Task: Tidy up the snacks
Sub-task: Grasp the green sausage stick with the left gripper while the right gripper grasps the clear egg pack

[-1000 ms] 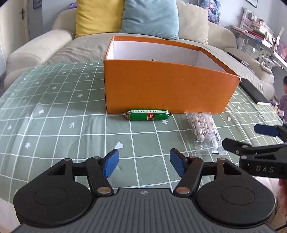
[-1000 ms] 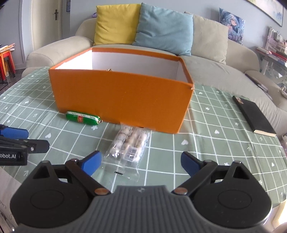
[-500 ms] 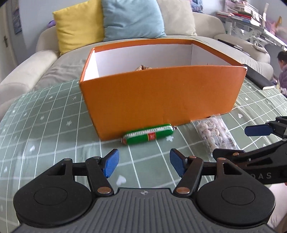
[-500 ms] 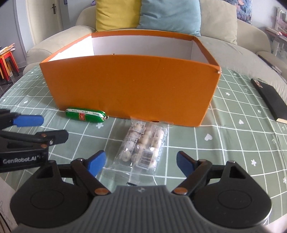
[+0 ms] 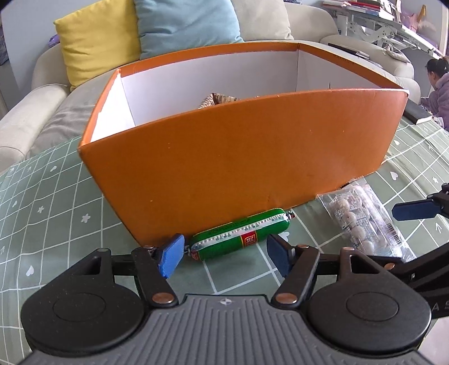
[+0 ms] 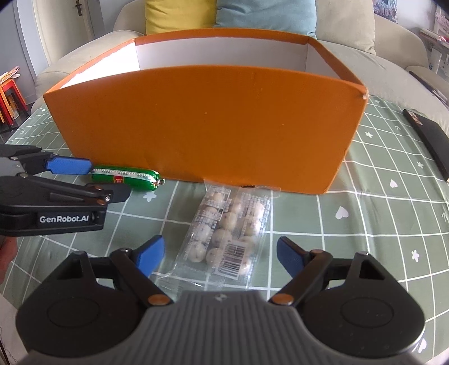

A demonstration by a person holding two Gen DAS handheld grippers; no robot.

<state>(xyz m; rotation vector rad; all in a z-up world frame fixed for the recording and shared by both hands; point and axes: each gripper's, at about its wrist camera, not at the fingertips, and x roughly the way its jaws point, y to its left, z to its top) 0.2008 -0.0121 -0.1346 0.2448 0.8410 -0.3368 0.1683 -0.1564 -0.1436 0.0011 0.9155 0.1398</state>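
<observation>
A green sausage stick [image 5: 241, 234] lies against the front wall of the orange box [image 5: 238, 157]. My left gripper [image 5: 224, 252] straddles the sausage's near end; its jaws are opening and the pads do not touch it. A clear packet of round snacks [image 6: 228, 233] lies in front of the box [image 6: 202, 123]. My right gripper [image 6: 220, 254] stands open, its blue pads on either side of the packet's near half and apart from it. The sausage [image 6: 126, 177] and the left gripper [image 6: 95, 179] also show at the left of the right wrist view. Inside the box a brownish snack [image 5: 219, 99] peeks over the wall.
A green checked cloth [image 6: 364, 213] covers the table. A black notebook [image 6: 432, 137] lies at the right, beside the box. Behind the table is a beige sofa [image 5: 306, 25] with yellow and blue cushions. A person [image 5: 437, 84] sits at the far right.
Both grippers have come forward and down toward the box. The sausage now lies between the left fingers and the packet between the right fingers. The right jaws have narrowed a little.
</observation>
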